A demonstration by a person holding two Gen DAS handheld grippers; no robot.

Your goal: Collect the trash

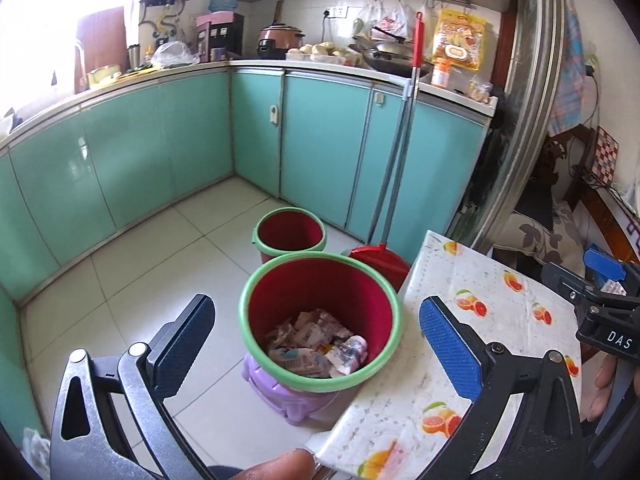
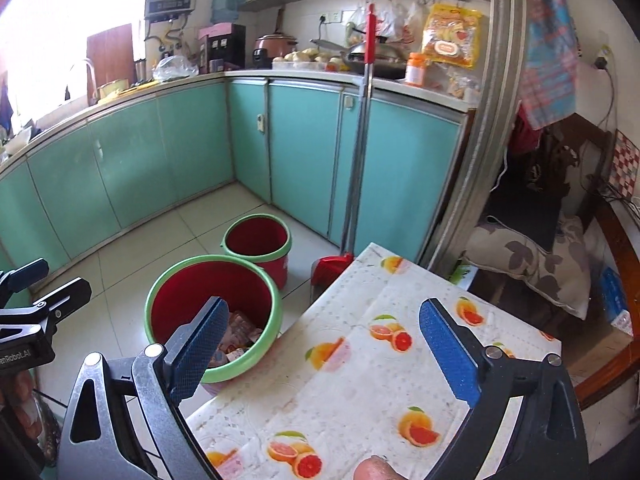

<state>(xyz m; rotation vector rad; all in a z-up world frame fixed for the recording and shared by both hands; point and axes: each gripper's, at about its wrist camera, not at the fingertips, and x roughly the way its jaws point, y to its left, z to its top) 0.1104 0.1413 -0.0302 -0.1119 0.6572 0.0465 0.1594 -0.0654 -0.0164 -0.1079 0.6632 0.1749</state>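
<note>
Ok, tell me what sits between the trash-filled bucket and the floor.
A purple plastic stool sits there; the trash-filled bucket stands on it. The left wrist view shows this best.

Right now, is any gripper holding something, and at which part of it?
Nothing is held. The left gripper and the right gripper both stand open with nothing between the pads; the paper trash lies in the near bucket.
</note>
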